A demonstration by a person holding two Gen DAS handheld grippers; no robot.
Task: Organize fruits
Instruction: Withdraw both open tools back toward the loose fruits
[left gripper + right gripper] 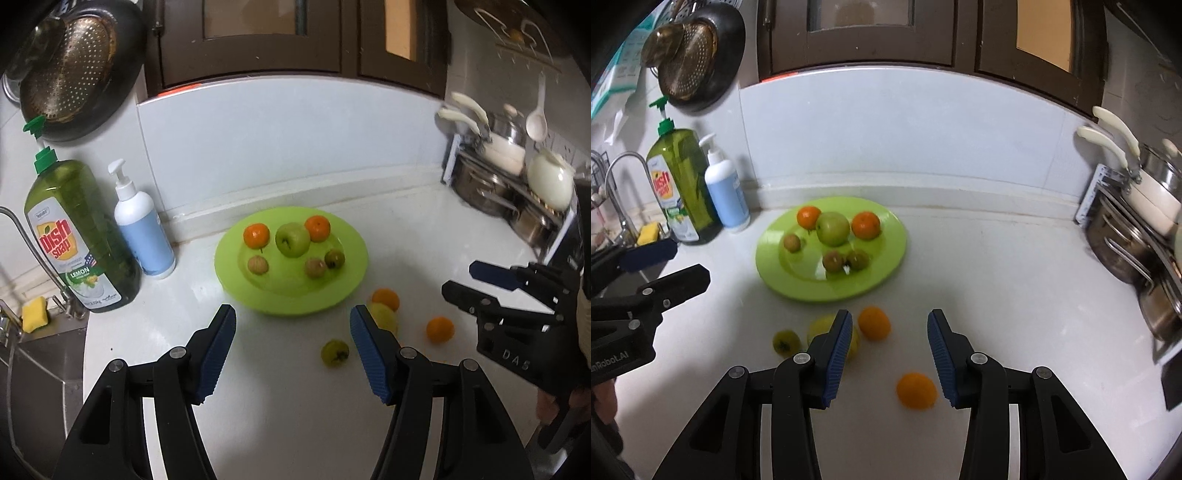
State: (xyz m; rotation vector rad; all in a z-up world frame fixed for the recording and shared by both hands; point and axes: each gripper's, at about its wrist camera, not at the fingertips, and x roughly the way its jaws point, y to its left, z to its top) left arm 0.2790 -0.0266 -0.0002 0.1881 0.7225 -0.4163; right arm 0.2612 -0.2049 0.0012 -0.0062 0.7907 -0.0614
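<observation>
1. The white worktop (979, 266) carries the whole job: a round lime-green plastic plate (882, 258) sits towards the back wall, and four fruits lie loose on the worktop in front of it, nearer the grippers.
2. The plate already holds six pieces, a large green apple (833, 228), two oranges and three small brownish-green fruits, so the free space seems to be along its front rim; new fruit is best set there, low and gently, so nothing rolls.
3. The left gripper (293, 350) has its jaws parted with nothing between them. A pale yellow-green fruit (388, 317) sits half hidden behind its right finger, and a small round green fruit (335, 352) lies between the fingers further off.
4. The right gripper (890, 360) is also released and empty, its jaws narrower. A loose round orange (916, 390) lies on the worktop just ahead of its pads, the likely next pick.
5. For that pick, I would centre the orange between the pads, descend squarely and close across its widest part, since round fruit squirts out of an off-centre pinch.
6. A second loose orange (874, 323) lies close beside the yellow-green fruit; approach it from the open side to avoid nudging it.
</observation>
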